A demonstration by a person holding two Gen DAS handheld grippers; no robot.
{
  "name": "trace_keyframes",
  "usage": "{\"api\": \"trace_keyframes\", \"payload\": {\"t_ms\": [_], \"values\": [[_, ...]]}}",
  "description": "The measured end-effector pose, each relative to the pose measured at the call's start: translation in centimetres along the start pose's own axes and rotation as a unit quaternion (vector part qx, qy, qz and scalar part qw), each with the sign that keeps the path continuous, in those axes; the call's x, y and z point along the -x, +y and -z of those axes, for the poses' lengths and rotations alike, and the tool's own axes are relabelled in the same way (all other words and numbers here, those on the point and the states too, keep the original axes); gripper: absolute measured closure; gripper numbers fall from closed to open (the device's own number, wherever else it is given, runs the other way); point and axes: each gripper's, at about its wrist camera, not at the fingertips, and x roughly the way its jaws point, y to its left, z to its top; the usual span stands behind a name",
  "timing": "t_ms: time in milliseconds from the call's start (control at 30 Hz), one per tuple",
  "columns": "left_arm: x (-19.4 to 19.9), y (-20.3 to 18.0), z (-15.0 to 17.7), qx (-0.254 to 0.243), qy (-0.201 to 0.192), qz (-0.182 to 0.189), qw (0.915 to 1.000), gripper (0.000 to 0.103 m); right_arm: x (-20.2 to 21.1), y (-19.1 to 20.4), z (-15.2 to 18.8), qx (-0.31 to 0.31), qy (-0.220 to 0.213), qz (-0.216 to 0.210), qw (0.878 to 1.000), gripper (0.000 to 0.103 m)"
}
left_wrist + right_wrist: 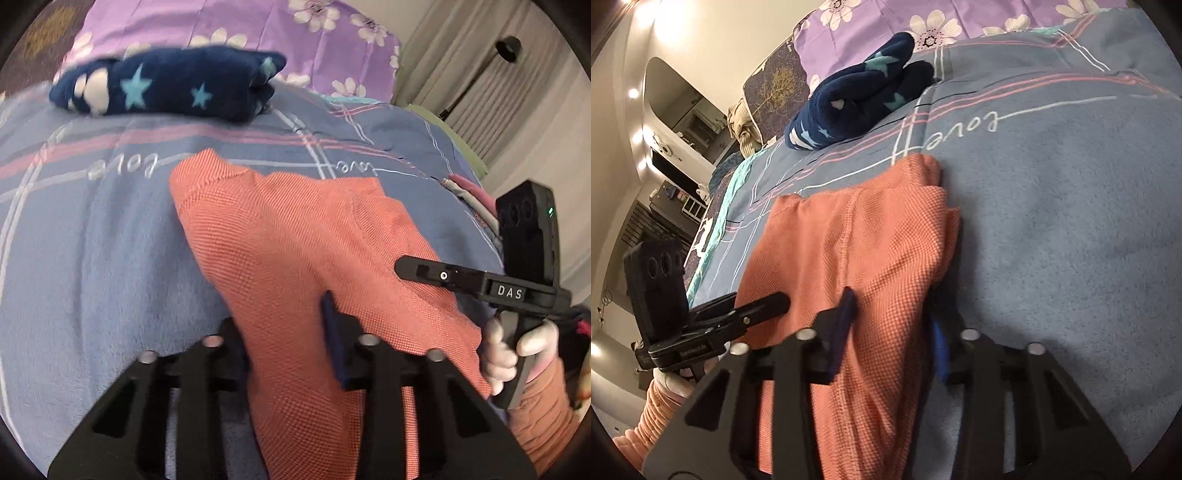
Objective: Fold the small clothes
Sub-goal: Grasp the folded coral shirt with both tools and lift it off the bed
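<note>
While both grippers work the same orange garment (303,236) on the bed, each wrist view shows fabric caught between its own fingers. Left gripper (284,332): jaws close together, clamped on a near fold of the orange cloth, blue pad (334,332) visible on the right finger, left finger mostly hidden behind cloth. Right gripper (894,321): jaws pinched on the near edge of the garment (857,251), dark pad (846,317) on the left finger, bright blue pad (940,350) on the right one, cloth bunched between them.

Garment lies on the blue-grey blanket (92,240), partly folded, layers stacked at its far right corner in the right wrist view; near part drapes toward the cameras. Blanket has pink and white stripes and "love" script.

Right gripper also shows from the side in the left wrist view at right, black with "DAS" label, its tips resting over the orange cloth, held by a gloved hand (517,347). Left gripper likewise shows at left in the right wrist view, tips touching the garment's left edge.

Far on the blanket: folded navy fleece piece with stars (170,83), well apart from the orange one. Beyond it, purple floral pillow (258,22). Small pile of pink and grey clothes (469,192) at far right bed edge. Black lamp stand (480,74) by the curtains.
</note>
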Motion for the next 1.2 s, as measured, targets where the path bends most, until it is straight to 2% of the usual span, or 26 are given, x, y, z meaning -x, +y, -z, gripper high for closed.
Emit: {"api": "trace_keyframes", "payload": {"t_ms": [33,100,167,267,367,533,700,867,1100,1200], "values": [[0.7,-0.6,0.0,-0.015,-0.010,-0.010,0.9998,0.076,0.6,0.5,-0.1,0.008,-0.010,0.005,1.000,0.085],[2.3,-1.7,0.2,-0.039,-0.030,-0.021,0.9986,0.077,2.8,2.2,0.1,0.029,-0.044,0.008,0.999,0.086],[4.3,-3.3,-0.2,-0.061,-0.057,-0.029,0.9961,0.077,5.0,4.1,0.6,0.058,-0.079,0.029,0.995,0.086],[6.8,-5.2,-1.1,-0.081,-0.089,-0.030,0.9922,0.077,8.4,6.7,1.2,0.097,-0.129,0.056,0.985,0.086],[9.2,-7.2,-2.0,-0.101,-0.120,-0.030,0.9873,0.077,12.0,8.4,1.8,0.115,-0.176,0.062,0.976,0.086],[10.9,-10.6,-4.4,-0.121,-0.150,-0.019,0.9810,0.077,16.3,9.4,2.2,0.132,-0.227,0.079,0.962,0.087],[10.8,-14.6,-6.7,-0.158,-0.162,-0.017,0.9738,0.077,19.8,8.7,1.4,0.134,-0.266,0.098,0.949,0.087],[9.6,-18.1,-9.6,-0.194,-0.164,-0.016,0.9669,0.077,22.2,6.5,-0.4,0.120,-0.291,0.113,0.942,0.087],[6.1,-21.8,-14.9,-0.224,-0.171,-0.023,0.9592,0.077,23.7,2.0,-5.3,0.081,-0.313,0.126,0.938,0.087],[3.8,-23.0,-17.2,-0.226,-0.169,-0.028,0.9590,0.077,23.6,0.4,-7.5,0.067,-0.321,0.138,0.935,0.087]]}}
